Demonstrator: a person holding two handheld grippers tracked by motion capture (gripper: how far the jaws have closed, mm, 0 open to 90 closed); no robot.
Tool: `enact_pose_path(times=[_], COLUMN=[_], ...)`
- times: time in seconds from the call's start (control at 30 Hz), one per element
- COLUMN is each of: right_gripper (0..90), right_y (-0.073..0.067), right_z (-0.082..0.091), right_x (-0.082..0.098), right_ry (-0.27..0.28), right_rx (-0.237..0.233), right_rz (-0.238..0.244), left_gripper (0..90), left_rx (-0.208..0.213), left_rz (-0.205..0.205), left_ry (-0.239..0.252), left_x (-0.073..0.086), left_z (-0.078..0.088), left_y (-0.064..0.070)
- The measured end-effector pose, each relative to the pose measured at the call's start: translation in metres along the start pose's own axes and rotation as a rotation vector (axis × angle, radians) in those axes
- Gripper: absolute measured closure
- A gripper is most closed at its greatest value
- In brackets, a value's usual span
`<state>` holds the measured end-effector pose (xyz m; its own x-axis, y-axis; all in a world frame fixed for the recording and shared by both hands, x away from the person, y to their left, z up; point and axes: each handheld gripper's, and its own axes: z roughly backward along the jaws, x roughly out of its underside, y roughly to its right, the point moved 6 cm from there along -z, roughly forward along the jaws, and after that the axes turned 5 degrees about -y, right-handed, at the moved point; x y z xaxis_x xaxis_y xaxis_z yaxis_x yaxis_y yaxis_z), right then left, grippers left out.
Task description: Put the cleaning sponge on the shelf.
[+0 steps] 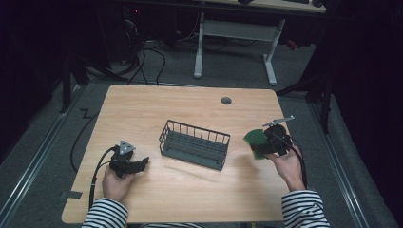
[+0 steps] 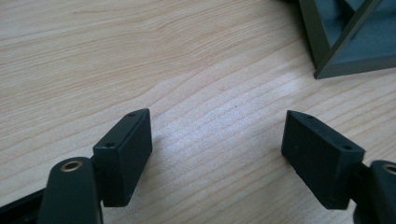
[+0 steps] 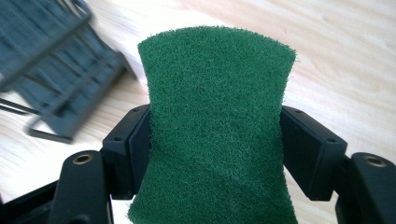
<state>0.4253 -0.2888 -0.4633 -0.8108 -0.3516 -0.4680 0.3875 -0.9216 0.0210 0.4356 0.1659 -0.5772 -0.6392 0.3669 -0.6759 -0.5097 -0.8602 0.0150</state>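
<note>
1. Green scouring pad (image 3: 217, 135) pinched across its width between the jaws of the right tool (image 1: 274, 141), edges bowed inward by the squeeze; held above the surface (image 1: 142, 104) at the right, clear of the wood.
2. Wire basket (image 1: 194, 144) to the left of the pad, near the middle of the surface, well apart from it; long axis running left to right with a slight slant, open top facing up.
3. Right tool clearly the nearer one to the pad's likely destination; a leftward carry across bare wood looks like the coming move, then a lowering over the basket's right-hand end.
4. Nothing standing between pad and basket; the basket's upright wire rim (image 3: 56, 60) the only thing to clear, so height probably needed before crossing it.
5. Left tool (image 1: 127, 161) low at the near left, jaws spread wide with nothing between them, bare wood beneath and a basket corner (image 2: 348, 39) just beyond.
6. Round cable hole (image 1: 226, 100) at the far edge, away from the path.
</note>
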Motion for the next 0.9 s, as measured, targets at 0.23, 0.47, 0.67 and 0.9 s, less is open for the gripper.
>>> enact_pose_path(times=[0.23, 0.47, 0.67, 0.9], right_gripper=[30.9, 30.9, 30.9, 30.9], right_y=[-0.019, -0.043, -0.064, -0.087], right_z=[0.015, 0.025, 0.026, 0.019], right_x=[-0.02, -0.042, -0.059, -0.077], right_ry=[0.037, 0.083, 0.1, 0.109], right_rx=[-0.02, -0.068, -0.085, -0.117], right_rz=[0.056, 0.099, 0.164, 0.199], left_gripper=[25.1, 25.2, 25.2, 25.3], left_rx=[0.001, 0.0, 0.0, 0.0], left_rz=[0.0, 0.0, 0.0, -0.002], left_ry=[0.0, 0.0, 0.0, 0.0], left_x=[0.0, 0.0, 0.0, 0.0], left_z=[0.0, 0.0, 0.0, 0.0], left_y=[0.0, 0.0, 0.0, 0.0])
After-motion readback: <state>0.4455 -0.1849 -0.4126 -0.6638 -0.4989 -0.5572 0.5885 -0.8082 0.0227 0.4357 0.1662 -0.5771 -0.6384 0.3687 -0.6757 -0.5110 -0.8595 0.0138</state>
